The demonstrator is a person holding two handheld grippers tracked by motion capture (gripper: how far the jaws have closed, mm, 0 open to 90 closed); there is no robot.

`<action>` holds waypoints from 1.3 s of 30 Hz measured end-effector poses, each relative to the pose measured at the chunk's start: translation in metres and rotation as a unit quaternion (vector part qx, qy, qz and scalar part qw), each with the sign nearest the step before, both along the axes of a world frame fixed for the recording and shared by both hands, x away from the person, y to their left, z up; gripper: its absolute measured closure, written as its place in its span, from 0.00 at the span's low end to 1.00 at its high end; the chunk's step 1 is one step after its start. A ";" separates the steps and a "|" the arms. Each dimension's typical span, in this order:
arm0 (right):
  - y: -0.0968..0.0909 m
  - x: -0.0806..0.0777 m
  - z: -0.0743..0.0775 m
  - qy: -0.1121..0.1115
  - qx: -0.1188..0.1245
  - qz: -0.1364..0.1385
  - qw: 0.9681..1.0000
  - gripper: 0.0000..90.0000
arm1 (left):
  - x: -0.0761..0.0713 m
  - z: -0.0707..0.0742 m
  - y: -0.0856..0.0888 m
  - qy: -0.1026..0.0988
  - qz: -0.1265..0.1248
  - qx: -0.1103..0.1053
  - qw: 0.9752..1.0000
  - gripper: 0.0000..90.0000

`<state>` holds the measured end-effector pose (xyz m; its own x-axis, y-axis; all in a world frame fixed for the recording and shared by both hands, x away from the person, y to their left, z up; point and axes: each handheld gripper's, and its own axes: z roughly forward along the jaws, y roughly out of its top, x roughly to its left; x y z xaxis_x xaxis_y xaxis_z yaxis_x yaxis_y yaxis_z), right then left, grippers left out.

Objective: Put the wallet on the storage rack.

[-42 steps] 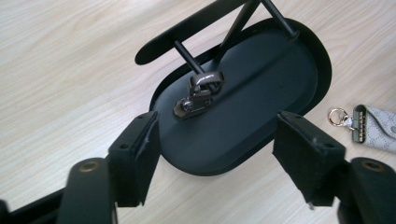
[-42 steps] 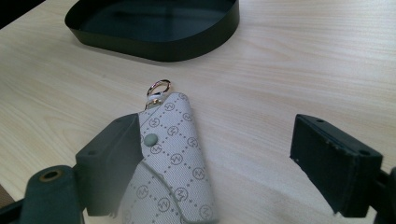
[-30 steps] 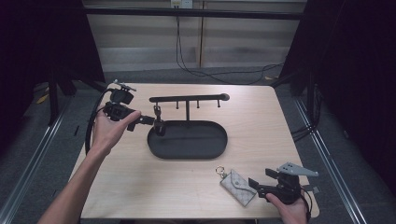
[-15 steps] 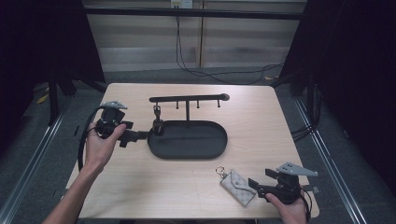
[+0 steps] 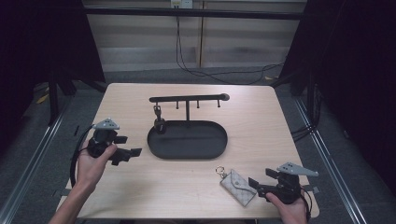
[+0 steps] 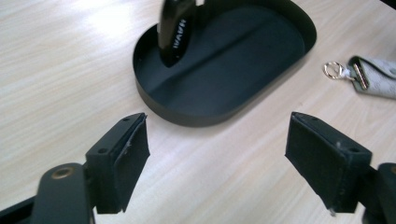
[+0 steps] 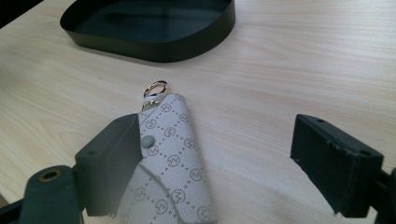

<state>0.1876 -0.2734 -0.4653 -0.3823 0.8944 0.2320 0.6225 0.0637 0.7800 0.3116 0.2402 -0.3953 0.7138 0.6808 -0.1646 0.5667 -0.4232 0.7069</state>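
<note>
The left claw (image 5: pixel 135 152) is hovering over the tabletop (image 5: pixel 261 116) just left of the black oval tray (image 5: pixel 187 151), its jaws standing spread with nothing between them. In the left gripper view the same claw (image 6: pixel 217 156) is facing the tray (image 6: pixel 224 112), in which a dark key fob (image 6: pixel 173 32) is hanging down toward the tray floor. From the tray a stand with a hook bar (image 5: pixel 187 98) is rising; the fob (image 5: pixel 159 125) is hanging from its left end. The right claw (image 5: pixel 252 184) is lying at the near right of the tabletop, jaws spread. A patterned key pouch (image 7: pixel 170 158) is lying flat on the tabletop between those jaws, touching the left one and apart from the right one. Its gold ring (image 7: pixel 154 88) is pointing toward the tray (image 7: pixel 154 46). In the high view the pouch (image 5: pixel 236 185) is lying in front of the tray's right end.
</note>
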 end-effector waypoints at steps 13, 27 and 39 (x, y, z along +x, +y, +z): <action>0.007 0.003 0.003 0.026 -0.002 0.029 0.999 0.21 | -0.032 -0.040 0.015 0.035 0.042 -0.030 0.998 0.24; 0.021 0.009 0.017 0.037 0.006 0.069 0.997 0.27 | -0.075 -0.058 0.036 0.016 0.043 -0.050 0.998 0.27; 0.033 0.025 0.023 0.060 -0.015 0.095 0.994 0.36 | -0.091 -0.062 0.036 0.022 0.029 -0.064 0.997 0.29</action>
<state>0.2130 -0.2405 -0.4424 -0.5167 0.8158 0.2597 0.6852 0.2122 0.6968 0.2205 0.2764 -0.4572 0.6640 0.6920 -0.2833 0.6189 -0.2959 0.7276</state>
